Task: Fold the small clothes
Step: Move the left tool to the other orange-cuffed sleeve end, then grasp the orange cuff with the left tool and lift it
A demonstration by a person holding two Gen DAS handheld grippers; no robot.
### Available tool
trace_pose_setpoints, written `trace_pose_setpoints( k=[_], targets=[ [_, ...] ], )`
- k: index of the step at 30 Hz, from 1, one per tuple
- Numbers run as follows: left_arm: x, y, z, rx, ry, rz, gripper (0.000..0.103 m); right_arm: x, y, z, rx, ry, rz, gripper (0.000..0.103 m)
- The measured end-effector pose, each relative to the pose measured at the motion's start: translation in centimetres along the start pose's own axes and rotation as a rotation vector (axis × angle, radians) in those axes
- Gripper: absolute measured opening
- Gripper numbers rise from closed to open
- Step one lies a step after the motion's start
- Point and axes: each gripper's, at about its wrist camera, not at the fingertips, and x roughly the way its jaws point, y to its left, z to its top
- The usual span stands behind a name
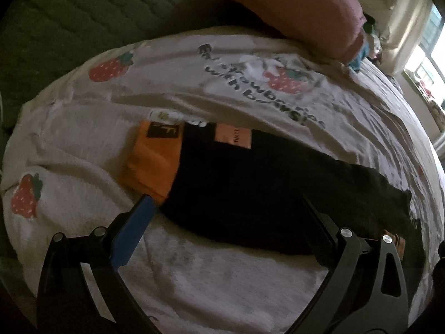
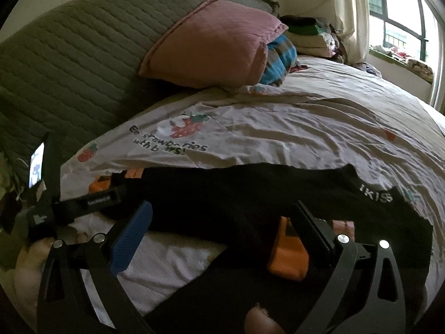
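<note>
Progress: while both grippers hang over the bed, the black sock (image 1: 278, 194) lies stretched out full length and flat across the strawberry-print duvet (image 1: 83, 144), so I judge the fold has not begun.
Where it lies: along the near edge of the bed; its orange toe (image 1: 153, 164) points toward the quilted green headboard (image 2: 69, 55), its cuff toward the window side.
Left gripper (image 1: 222, 228): fingers spread wide, nothing between them; the blue pad (image 1: 133, 236) sits just beside the orange toe, the dark finger over the black knit.
Right gripper (image 2: 222, 231): fingers wide apart too, holding nothing, poised over black fabric with a second orange patch (image 2: 289, 253) just beside its dark finger; whether that belongs to a second sock I cannot tell.
Left to do: by my reckoning, all of it. One end needs pinching and carrying over to the other, then the fold needs pressing flat.
Sock material: soft, matte knit, limp and flat; an orange label (image 1: 233, 136) on the leg, white lettering (image 2: 375, 194) woven in near the cuff.
Duvet: pale, thin, rumpled cotton with red strawberries and black lettering; its creases could drag the sock about.
Behind: pink quilted pillow (image 2: 211, 44) leaning on the headboard, a blue plaid cloth (image 2: 278, 58) tucked just beside it.
Far corner: folded clothes (image 2: 308, 36) stacked by the window (image 2: 400, 14).
</note>
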Motion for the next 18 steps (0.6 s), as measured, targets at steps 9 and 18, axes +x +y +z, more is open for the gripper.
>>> trace_pose_setpoints(
  k=[9, 18],
  targets=[
    [2.7, 1.9, 0.0, -0.08, 0.064, 0.003, 0.093, 1.3, 0.7, -0.4, 0.001, 0.016, 0.03, 0.098],
    [3.7, 2.0, 1.2, -0.117, -0.021, -0.031, 0.064, 2.6, -0.7, -2.4, 0.052, 0.06, 0.024, 0.098]
  ],
)
